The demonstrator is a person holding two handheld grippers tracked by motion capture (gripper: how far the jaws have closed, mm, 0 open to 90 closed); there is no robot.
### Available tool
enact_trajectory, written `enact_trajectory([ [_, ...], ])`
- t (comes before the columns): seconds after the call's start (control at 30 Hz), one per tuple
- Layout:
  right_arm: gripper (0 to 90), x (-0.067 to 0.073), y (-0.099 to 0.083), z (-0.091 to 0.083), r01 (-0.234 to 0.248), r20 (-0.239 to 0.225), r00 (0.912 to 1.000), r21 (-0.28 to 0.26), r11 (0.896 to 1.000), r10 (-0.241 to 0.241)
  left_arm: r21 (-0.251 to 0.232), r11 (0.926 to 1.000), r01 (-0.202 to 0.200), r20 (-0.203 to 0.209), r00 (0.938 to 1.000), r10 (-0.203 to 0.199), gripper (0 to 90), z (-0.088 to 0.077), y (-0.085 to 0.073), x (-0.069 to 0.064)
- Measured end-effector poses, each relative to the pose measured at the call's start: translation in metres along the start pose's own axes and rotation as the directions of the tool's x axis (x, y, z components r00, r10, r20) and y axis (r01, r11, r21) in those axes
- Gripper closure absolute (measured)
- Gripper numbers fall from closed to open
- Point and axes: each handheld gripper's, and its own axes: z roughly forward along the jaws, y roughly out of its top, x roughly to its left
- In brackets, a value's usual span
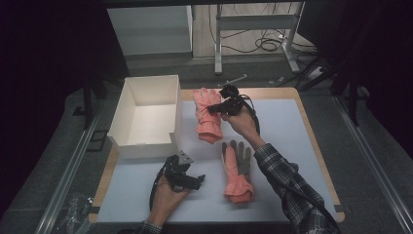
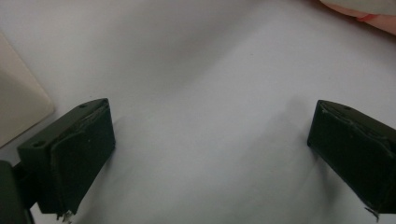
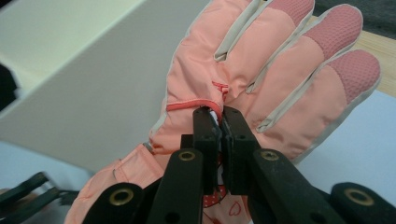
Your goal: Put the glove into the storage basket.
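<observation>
A pink glove lies palm-down beside the open white box at the back of the mat. My right gripper is shut on a fold of fabric on the glove's back, seen close in the right gripper view as the pink glove pinched between the closed jaws of the right gripper. A second pink glove, grey palm up, lies near the front. My left gripper rests low over the mat to its left; in its own view the left gripper stands open with nothing between its jaws.
The white mat covers a wooden table with bare room on the right side. The box wall stands close to the held glove. A crumpled plastic bag lies off the front left corner. Table legs and cables stand behind.
</observation>
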Motion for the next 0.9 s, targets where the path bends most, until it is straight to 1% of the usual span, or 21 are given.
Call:
enact_trajectory([
  [0.03, 84.8, 0.0, 0.0, 0.0, 0.0, 0.0, 1.0, 0.0, 1.0, 0.0, 0.0, 1.0, 0.0, 0.0, 1.0, 0.0, 0.9, 0.0, 0.0, 0.0],
  [0.07, 84.7, 0.003, -0.002, -0.01, -0.008, -0.009, 0.9999, -0.012, 1.0, 0.008, 0.001, 1.0, 0.0, -0.001, 1.0, 0.0, 0.9, 0.0, 0.0, 0.0],
  [0.1, 84.7, 0.003, -0.002, -0.01, -0.008, -0.009, 0.9999, -0.012, 1.0, 0.008, 0.001, 1.0, 0.0, -0.001, 1.0, 0.0, 0.9, 0.0, 0.0, 0.0],
  [0.2, 84.7, 0.006, -0.006, -0.021, -0.002, -0.013, 0.9999, -0.02, 1.0, 0.002, 0.0, 1.0, -0.002, -0.002, 1.0, 0.002, 0.9, 0.0, 0.0, 0.0],
  [0.37, 84.7, 0.01, -0.019, -0.041, -0.005, -0.014, 0.9999, -0.029, 1.0, 0.005, -0.003, 1.0, 0.001, -0.002, 1.0, -0.001, 0.9, 0.0, 0.0, 0.0],
  [0.4, 84.7, 0.011, -0.025, -0.049, -0.012, -0.012, 0.9999, -0.032, 0.999, 0.012, -0.003, 1.0, 0.001, -0.002, 1.0, -0.001, 0.9, 0.0, 0.0, 0.0],
  [0.47, 84.7, 0.011, -0.028, -0.051, -0.015, -0.011, 0.9998, -0.033, 0.999, 0.014, -0.003, 1.0, 0.001, -0.001, 1.0, -0.001, 0.9, 0.0, 0.0, 0.0],
  [0.53, 84.8, 0.012, -0.039, -0.063, -0.039, -0.016, 0.9991, -0.036, 0.999, 0.039, -0.003, 1.0, 0.001, -0.001, 1.0, -0.001, 0.9, 0.0, 0.0, 0.0],
  [0.6, 84.8, 0.014, -0.047, -0.071, -0.055, -0.006, 0.9985, -0.037, 0.998, 0.055, -0.003, 1.0, 0.001, -0.002, 1.0, -0.001, 0.9, 0.0, 0.0, 0.0],
  [0.63, 84.8, 0.014, -0.047, -0.071, -0.055, -0.006, 0.9985, -0.037, 0.998, 0.055, -0.003, 1.0, 0.001, -0.002, 1.0, -0.001, 0.9, 0.0, 0.0, 0.0],
  [0.67, 84.8, 0.017, -0.055, -0.079, -0.054, 0.008, 0.9985, -0.042, 0.998, 0.055, -0.001, 1.0, 0.001, -0.002, 1.0, -0.001, 0.9, 0.0, 0.0, 0.0],
  [0.73, 84.7, 0.018, -0.058, -0.082, -0.061, 0.01, 0.9981, -0.044, 0.997, 0.062, -0.001, 1.0, 0.001, -0.002, 1.0, -0.001, 0.9, 0.0, 0.0, 0.0],
  [0.8, 84.7, 0.022, -0.07, -0.094, -0.078, 0.013, 0.9968, -0.056, 0.995, 0.079, -0.001, 1.0, 0.001, -0.002, 1.0, -0.001, 0.9, 0.0, 0.0, 0.0],
  [0.83, 84.7, 0.024, -0.073, -0.097, -0.083, 0.012, 0.9964, -0.058, 0.995, 0.084, -0.001, 1.0, 0.001, -0.002, 1.0, -0.001, 0.9, 0.0, 0.0, 0.0],
  [0.87, 84.7, 0.024, -0.073, -0.097, -0.083, 0.012, 0.9964, -0.058, 0.995, 0.084, -0.001, 1.0, 0.001, -0.002, 1.0, -0.001, 0.9, 0.0, 0.0, 0.0],
  [0.9, 84.7, 0.029, -0.082, -0.105, -0.087, 0.008, 0.9962, -0.058, 0.995, 0.087, -0.002, 1.0, 0.001, -0.002, 1.0, -0.001, 0.9, 0.0, 0.0, 0.0],
])
